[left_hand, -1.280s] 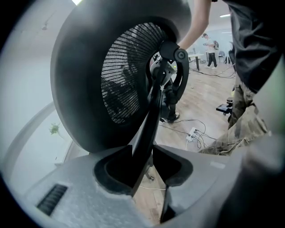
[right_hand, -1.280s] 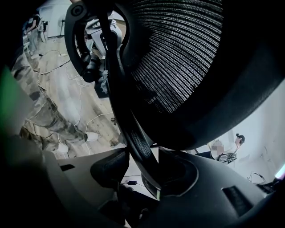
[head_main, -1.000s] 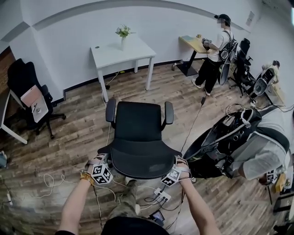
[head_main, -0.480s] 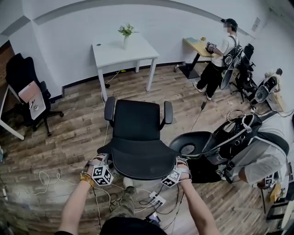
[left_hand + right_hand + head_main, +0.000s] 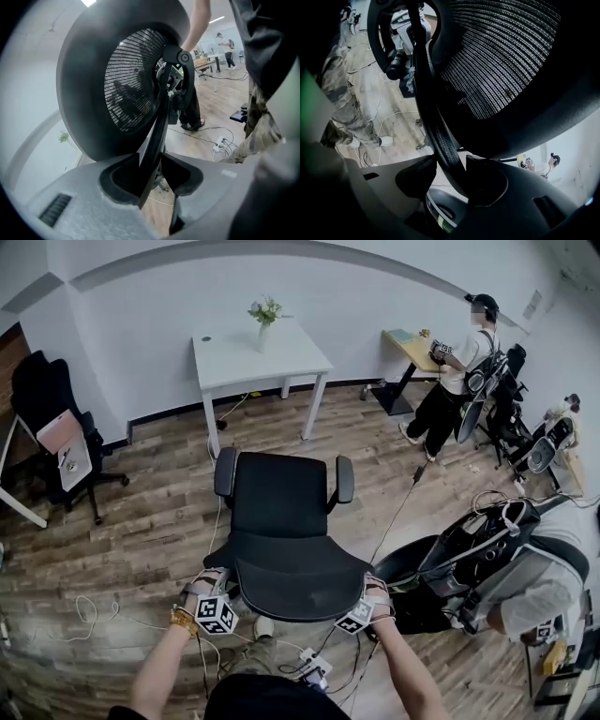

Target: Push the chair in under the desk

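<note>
Head view: the black chair (image 5: 281, 521) stands on the wood floor (image 5: 150, 521), its seat facing the white desk (image 5: 225, 357) and well apart from it, not under it. A vase of flowers (image 5: 265, 322) sits on the desk. My left gripper (image 5: 216, 613) and right gripper (image 5: 359, 615) are at the two lower corners of the backrest, which is the side nearest me.

Left gripper view: the jaws are fairly wide, but they are clamped on a thin black strut (image 5: 157, 136) of the chair's back. The mesh panel is above it.

Right gripper view: both pads press on a ribbed black bar (image 5: 440, 140) of the same backrest, so I have a grip there too.
</note>
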`<action>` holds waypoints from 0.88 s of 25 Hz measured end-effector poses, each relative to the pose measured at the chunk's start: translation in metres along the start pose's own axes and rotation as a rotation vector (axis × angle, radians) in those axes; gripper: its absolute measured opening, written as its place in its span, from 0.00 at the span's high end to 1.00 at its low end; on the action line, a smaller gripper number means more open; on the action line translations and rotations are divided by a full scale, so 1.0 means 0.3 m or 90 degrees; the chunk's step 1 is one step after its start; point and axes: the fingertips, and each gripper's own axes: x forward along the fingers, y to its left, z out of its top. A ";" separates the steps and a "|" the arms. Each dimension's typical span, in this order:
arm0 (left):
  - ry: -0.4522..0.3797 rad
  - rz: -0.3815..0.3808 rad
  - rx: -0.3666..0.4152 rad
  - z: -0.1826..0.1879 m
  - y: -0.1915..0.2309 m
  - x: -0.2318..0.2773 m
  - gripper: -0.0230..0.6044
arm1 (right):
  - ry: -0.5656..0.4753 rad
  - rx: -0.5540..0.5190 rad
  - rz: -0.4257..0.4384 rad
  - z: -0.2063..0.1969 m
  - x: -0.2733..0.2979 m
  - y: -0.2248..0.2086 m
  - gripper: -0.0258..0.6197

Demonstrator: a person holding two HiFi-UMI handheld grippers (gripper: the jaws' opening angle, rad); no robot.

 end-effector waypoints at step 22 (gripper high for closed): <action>0.008 0.030 -0.028 0.060 0.334 0.214 0.72 | -0.011 -0.047 0.016 0.026 0.285 -0.378 0.65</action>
